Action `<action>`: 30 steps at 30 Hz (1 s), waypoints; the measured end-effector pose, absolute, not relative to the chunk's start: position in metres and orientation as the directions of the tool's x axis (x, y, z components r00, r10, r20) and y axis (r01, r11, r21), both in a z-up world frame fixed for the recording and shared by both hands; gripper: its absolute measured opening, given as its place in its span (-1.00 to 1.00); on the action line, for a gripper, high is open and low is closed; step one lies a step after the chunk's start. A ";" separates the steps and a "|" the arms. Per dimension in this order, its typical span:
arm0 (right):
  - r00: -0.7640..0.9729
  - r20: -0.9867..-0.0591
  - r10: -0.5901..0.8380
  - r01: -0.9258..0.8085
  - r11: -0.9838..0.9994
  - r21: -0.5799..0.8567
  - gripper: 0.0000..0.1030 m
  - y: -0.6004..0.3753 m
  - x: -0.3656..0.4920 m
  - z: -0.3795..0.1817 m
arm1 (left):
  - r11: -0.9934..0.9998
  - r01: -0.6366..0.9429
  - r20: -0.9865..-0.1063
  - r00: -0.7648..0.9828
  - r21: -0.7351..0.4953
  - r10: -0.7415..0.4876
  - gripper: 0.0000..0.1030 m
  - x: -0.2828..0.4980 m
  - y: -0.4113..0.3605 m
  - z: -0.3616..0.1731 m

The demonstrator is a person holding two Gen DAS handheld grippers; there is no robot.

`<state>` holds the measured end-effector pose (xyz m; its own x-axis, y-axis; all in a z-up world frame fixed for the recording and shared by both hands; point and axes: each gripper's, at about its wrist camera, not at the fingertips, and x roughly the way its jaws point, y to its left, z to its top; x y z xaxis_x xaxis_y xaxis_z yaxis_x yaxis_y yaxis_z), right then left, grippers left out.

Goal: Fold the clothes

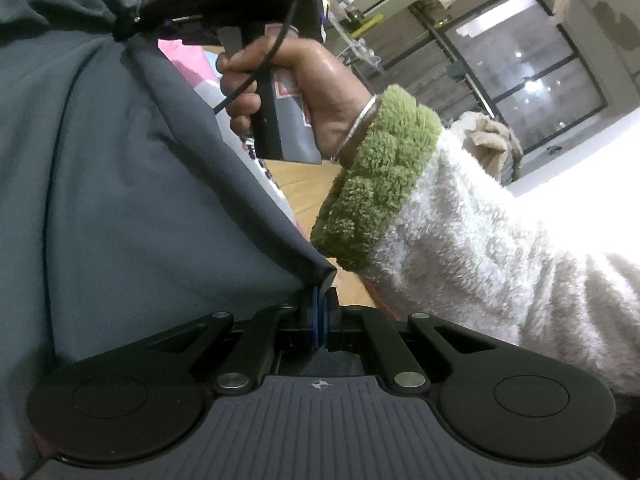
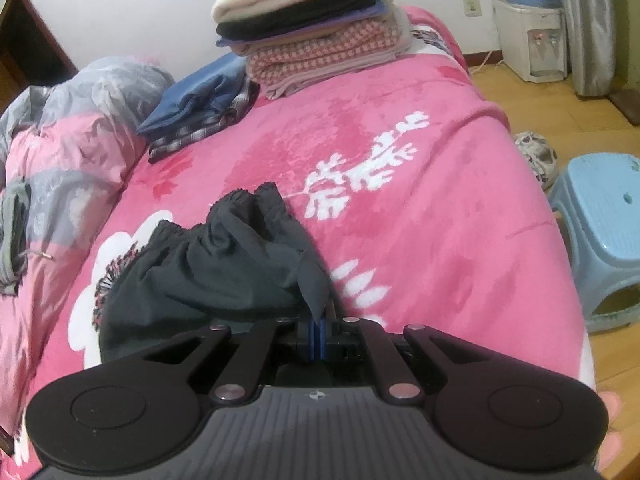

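A dark grey garment [image 1: 120,184] with an elastic waistband fills the left of the left wrist view, stretched between both grippers. My left gripper [image 1: 320,304] is shut on one corner of its edge. In the same view a hand holds my right gripper [image 1: 124,30] at the top left, and that gripper pinches the gathered waistband. In the right wrist view the garment [image 2: 208,268] bunches over the pink bedspread [image 2: 420,220], and my right gripper [image 2: 320,320] is shut on a fold of it.
A stack of folded clothes [image 2: 312,28] stands at the far side of the bed, with blue and plaid clothes [image 2: 200,108] beside it. A crumpled quilt [image 2: 72,128] lies at the left. A blue plastic stool [image 2: 600,232] and wooden floor [image 2: 532,112] are at the right.
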<state>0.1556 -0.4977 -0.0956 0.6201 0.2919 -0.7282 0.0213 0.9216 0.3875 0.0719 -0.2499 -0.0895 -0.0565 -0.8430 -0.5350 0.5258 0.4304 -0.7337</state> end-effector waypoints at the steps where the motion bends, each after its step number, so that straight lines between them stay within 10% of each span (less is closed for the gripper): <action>1: 0.619 -0.731 0.289 0.017 0.925 0.379 -0.96 -0.497 0.157 -0.097 | 0.436 0.527 -0.543 -0.058 -0.729 -0.838 -1.00 0.072 -0.251 -0.092; 4: 0.620 -0.728 0.294 -0.006 0.929 0.370 -0.88 -0.499 0.156 -0.102 | 0.459 0.518 -0.568 -0.066 -0.722 -0.820 -1.00 0.071 -0.251 -0.099; 8: 0.663 -0.681 0.309 0.042 0.894 0.446 -0.19 -0.527 0.127 -0.087 | 0.450 0.519 -0.561 -0.070 -0.726 -0.825 -1.00 0.065 -0.243 -0.097; 30: 0.864 -0.431 0.261 0.173 0.650 0.740 -0.17 -0.613 -0.295 0.002 | 0.357 0.606 -0.597 -0.253 -0.711 -0.761 -0.98 0.049 -0.316 -0.106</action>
